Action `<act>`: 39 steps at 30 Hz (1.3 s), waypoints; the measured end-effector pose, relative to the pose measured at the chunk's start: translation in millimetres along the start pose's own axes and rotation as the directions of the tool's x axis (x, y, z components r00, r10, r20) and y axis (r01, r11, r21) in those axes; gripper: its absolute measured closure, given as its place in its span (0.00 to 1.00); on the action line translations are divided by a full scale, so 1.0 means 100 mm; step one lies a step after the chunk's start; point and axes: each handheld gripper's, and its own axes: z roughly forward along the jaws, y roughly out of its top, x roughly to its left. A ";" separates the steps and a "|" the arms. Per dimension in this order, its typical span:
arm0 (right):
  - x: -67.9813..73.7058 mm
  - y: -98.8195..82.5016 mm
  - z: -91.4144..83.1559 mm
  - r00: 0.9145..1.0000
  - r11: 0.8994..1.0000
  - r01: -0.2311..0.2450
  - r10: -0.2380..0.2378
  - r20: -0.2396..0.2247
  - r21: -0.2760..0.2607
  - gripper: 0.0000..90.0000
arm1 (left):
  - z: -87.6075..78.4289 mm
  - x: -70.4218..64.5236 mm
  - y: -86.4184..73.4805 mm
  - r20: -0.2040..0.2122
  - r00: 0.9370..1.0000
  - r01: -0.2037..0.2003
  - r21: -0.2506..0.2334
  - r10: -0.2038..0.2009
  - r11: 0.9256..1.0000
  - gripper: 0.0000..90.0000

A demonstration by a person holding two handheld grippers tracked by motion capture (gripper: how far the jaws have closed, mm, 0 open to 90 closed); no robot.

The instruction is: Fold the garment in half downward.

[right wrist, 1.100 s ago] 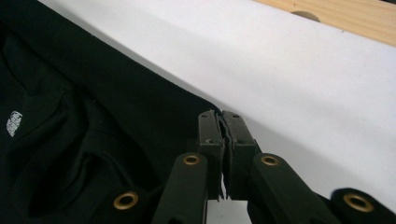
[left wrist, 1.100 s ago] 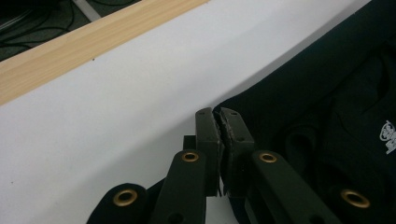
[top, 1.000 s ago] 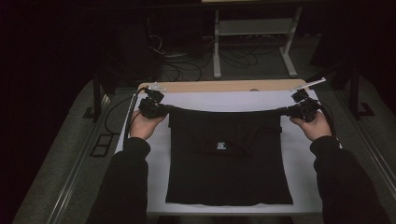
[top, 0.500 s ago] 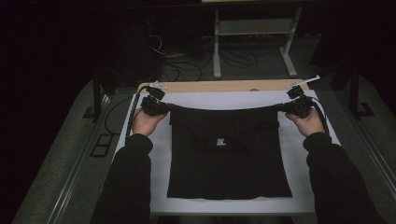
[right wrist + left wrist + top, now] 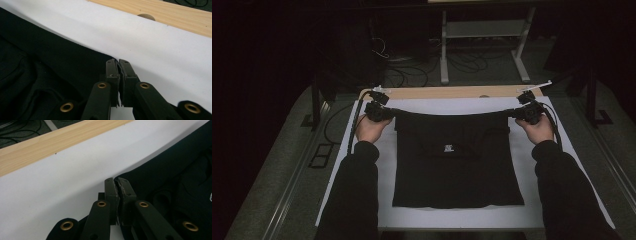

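Note:
A black garment (image 5: 457, 160) with a small white mark lies on the white sheet (image 5: 552, 200), folded over on itself. Its far edge is stretched into a taut band between both hands. My left gripper (image 5: 384, 112) is shut on the left corner of that edge, and in the left gripper view its jaws pinch the black cloth (image 5: 155, 170), closing at the left gripper (image 5: 117, 180) tips. My right gripper (image 5: 521, 112) is shut on the right corner. The right gripper view shows the right gripper (image 5: 117, 61) clamped on the garment (image 5: 50, 60) just above the sheet.
A bare wooden strip of the table (image 5: 452, 92) runs along the far side beyond the white sheet. A cable (image 5: 352, 130) hangs off the left gripper. Past the table stand a white metal frame (image 5: 484, 30) and loose cables on the dark floor.
Both hands have carried the garment's held edge farther from the person and slightly down. The folded cloth now reaches nearer the wooden strip. Both grips are unchanged.

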 end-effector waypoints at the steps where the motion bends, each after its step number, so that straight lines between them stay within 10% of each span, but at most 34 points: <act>1: 0.00 0.00 0.01 1.000 1.000 -0.009 0.009 0.002 0.000 0.95 | 0.01 0.00 0.00 -0.003 1.000 -0.003 0.003 0.003 1.000 0.95; 21: -0.13 -0.10 0.25 0.997 0.996 -0.058 0.061 -0.044 0.069 0.89 | 0.27 0.06 -0.14 0.024 0.999 0.027 0.073 -0.028 0.997 0.92; 39: -0.12 -0.13 0.03 0.997 0.998 -0.060 0.059 -0.057 0.001 0.29 | 0.06 0.06 -0.21 0.045 0.995 0.088 0.036 -0.089 0.995 0.30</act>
